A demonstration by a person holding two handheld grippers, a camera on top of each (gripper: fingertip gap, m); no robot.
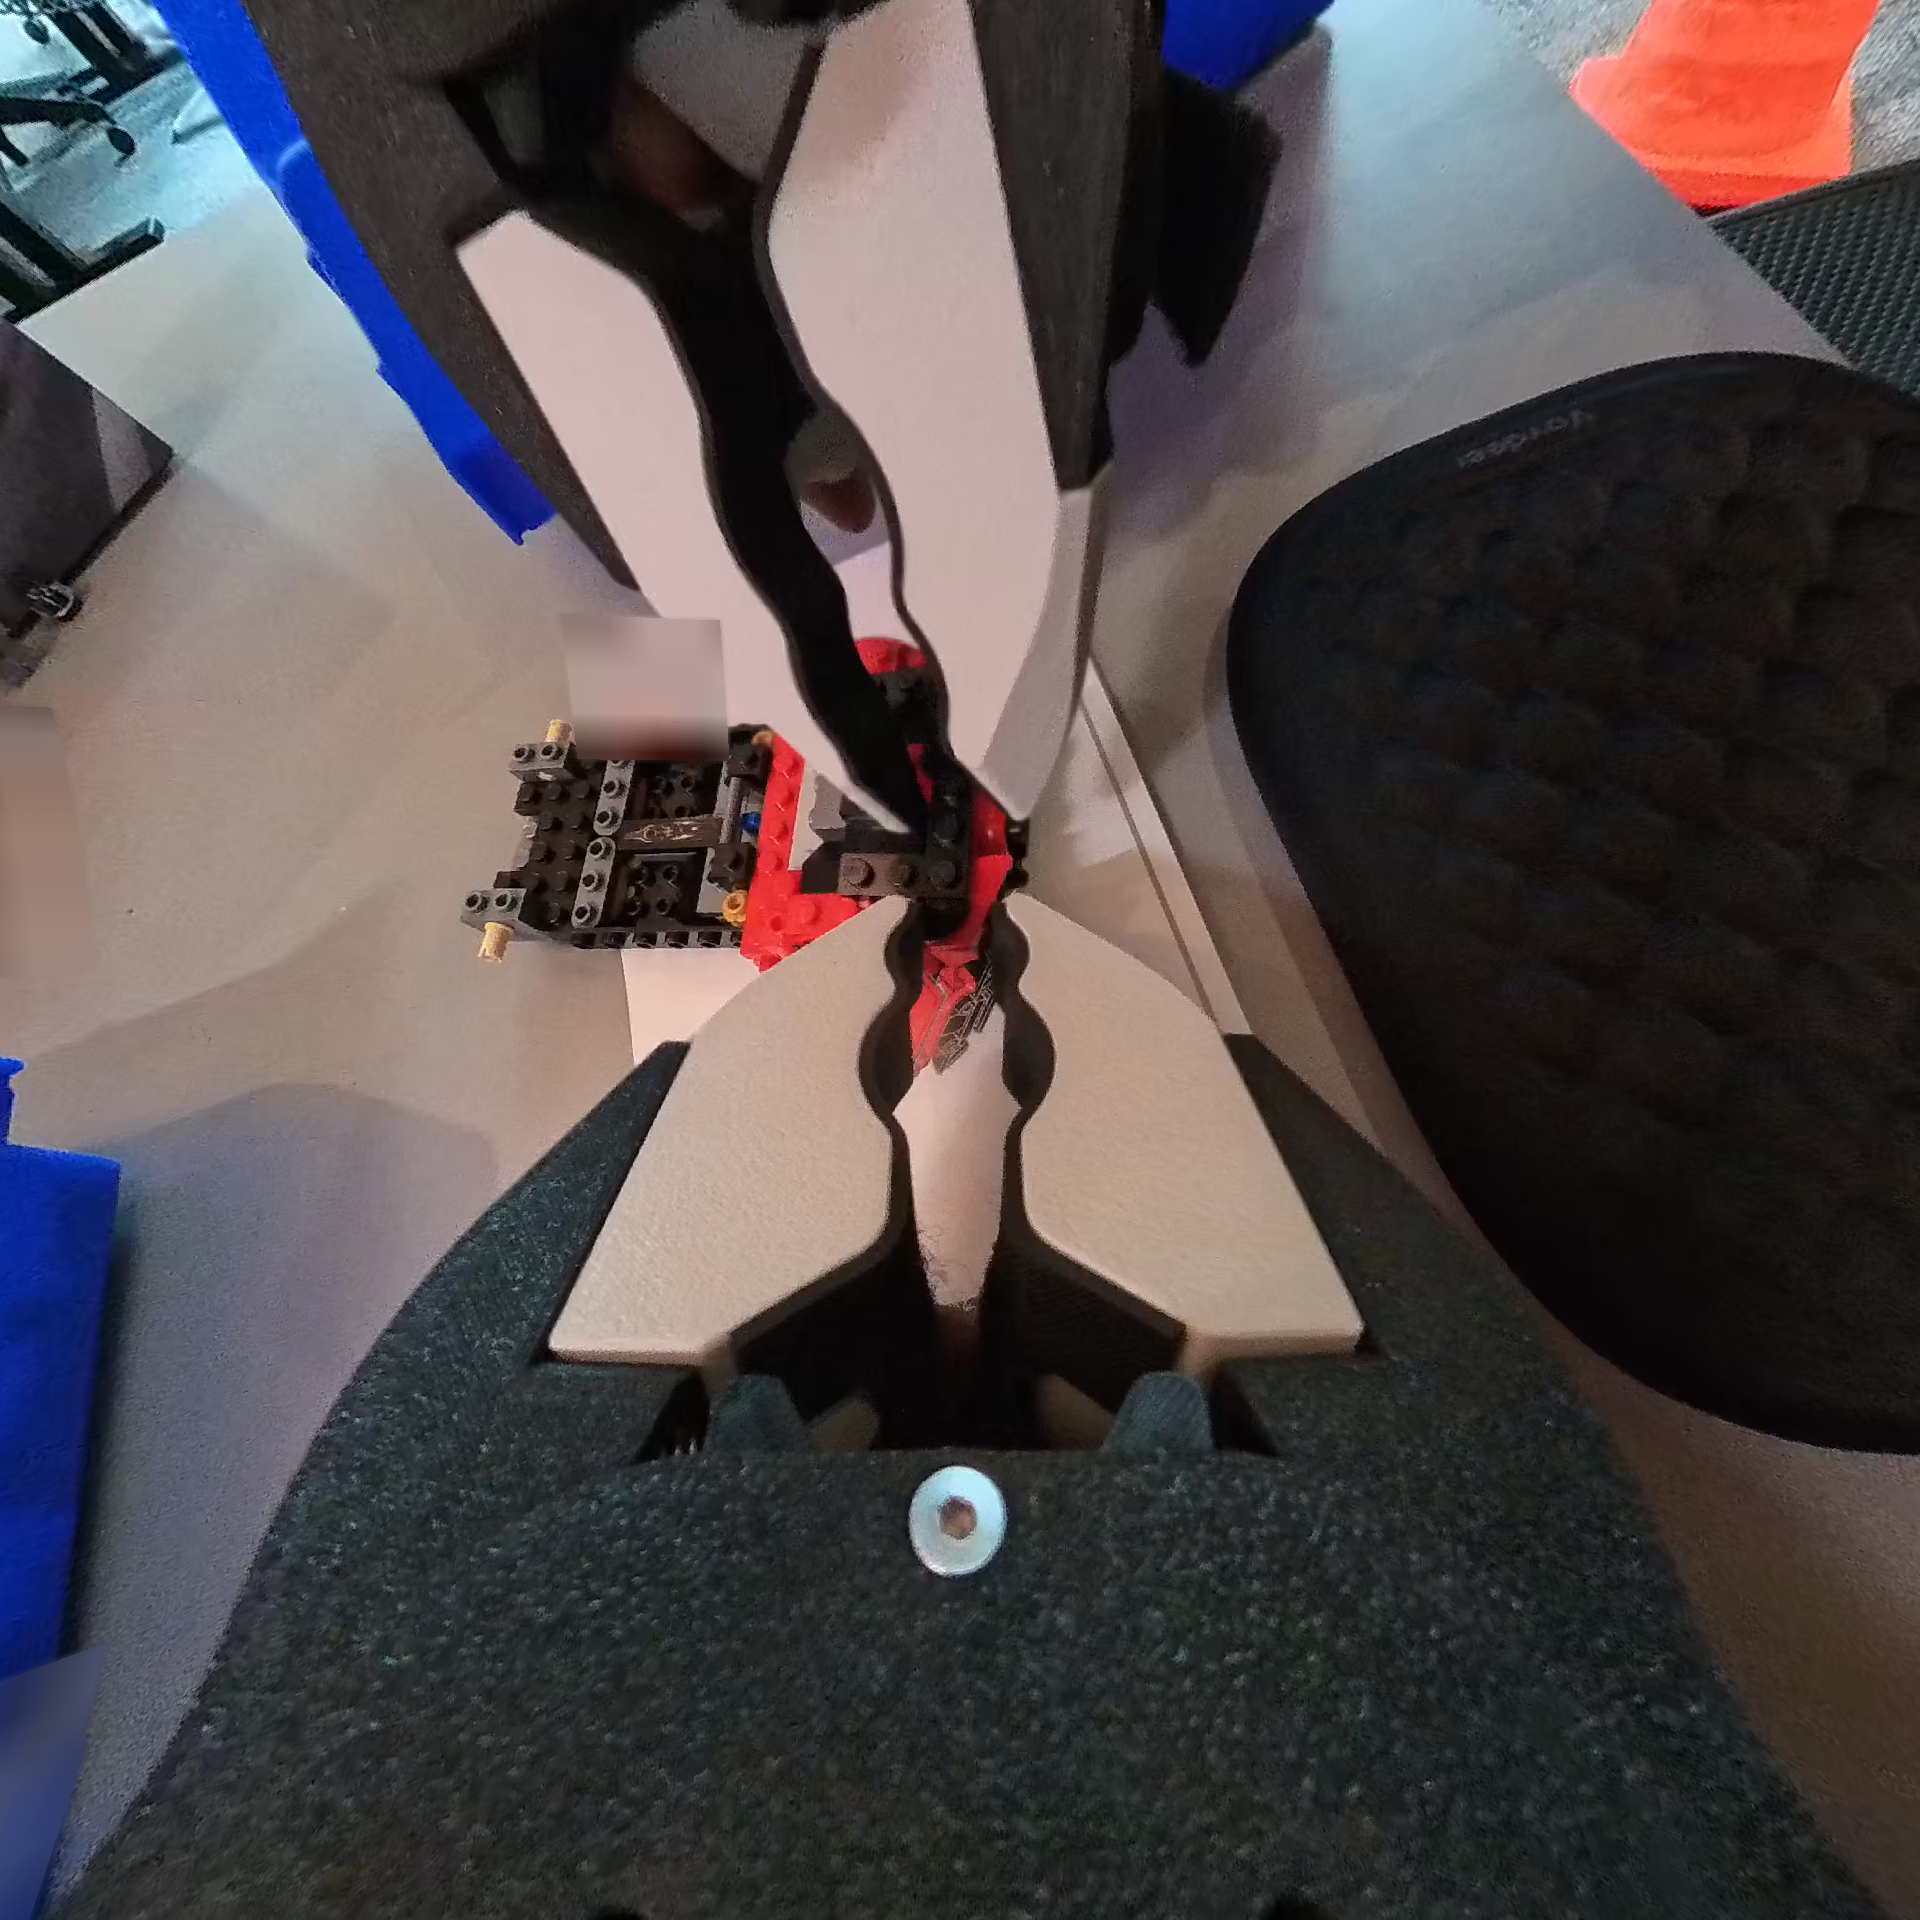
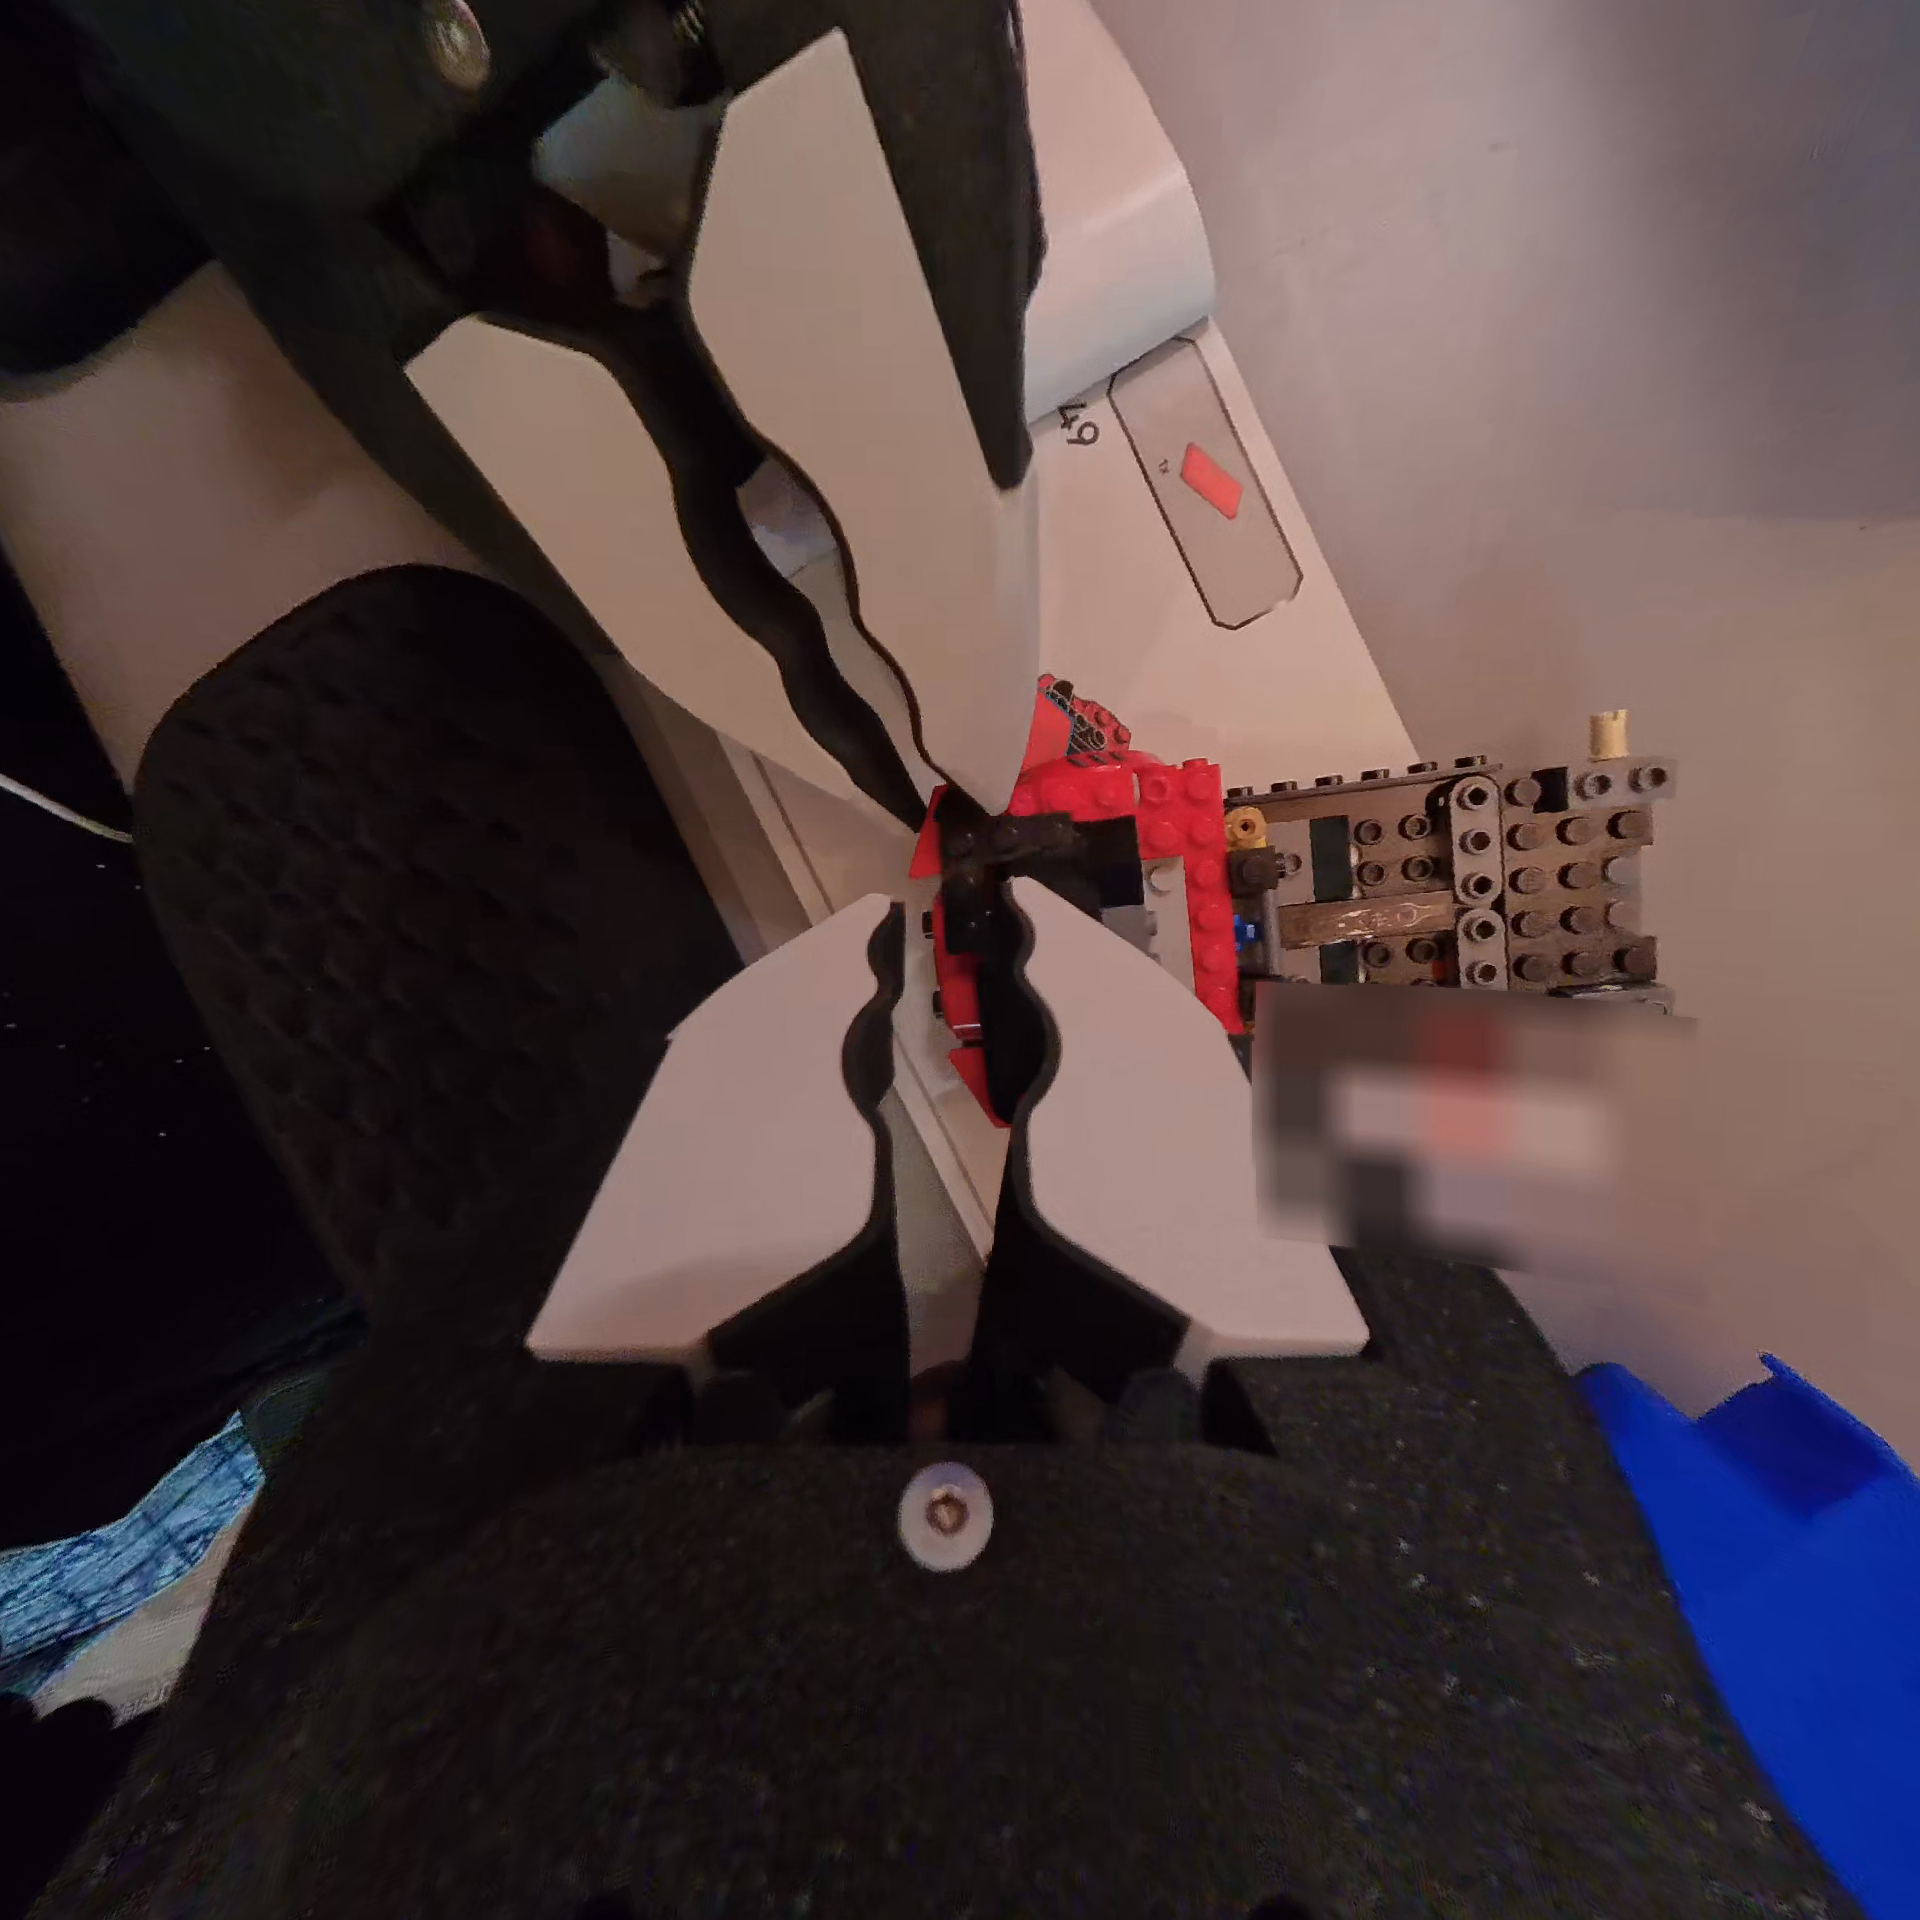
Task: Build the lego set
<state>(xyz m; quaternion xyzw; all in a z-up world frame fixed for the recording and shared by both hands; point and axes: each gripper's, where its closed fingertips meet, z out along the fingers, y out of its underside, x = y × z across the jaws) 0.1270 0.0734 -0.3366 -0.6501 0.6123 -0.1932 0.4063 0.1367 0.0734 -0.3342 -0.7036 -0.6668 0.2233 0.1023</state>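
Two tools tip to tip, left tool and right tool each clamped on lego model

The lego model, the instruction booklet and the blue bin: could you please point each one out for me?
lego model (image 1: 623, 852): left wrist view, black studded chassis.
instruction booklet (image 2: 1143, 540): right wrist view, open white page.
blue bin (image 2: 1787, 1558): right wrist view, its wall.

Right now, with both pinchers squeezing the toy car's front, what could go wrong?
1. Both the left gripper and right gripper meet at the red front end of the red-and-black brick car; hard squeezing might pop the thin black plates loose.
2. The car lies partly on the white instruction booklet, so it could slide.
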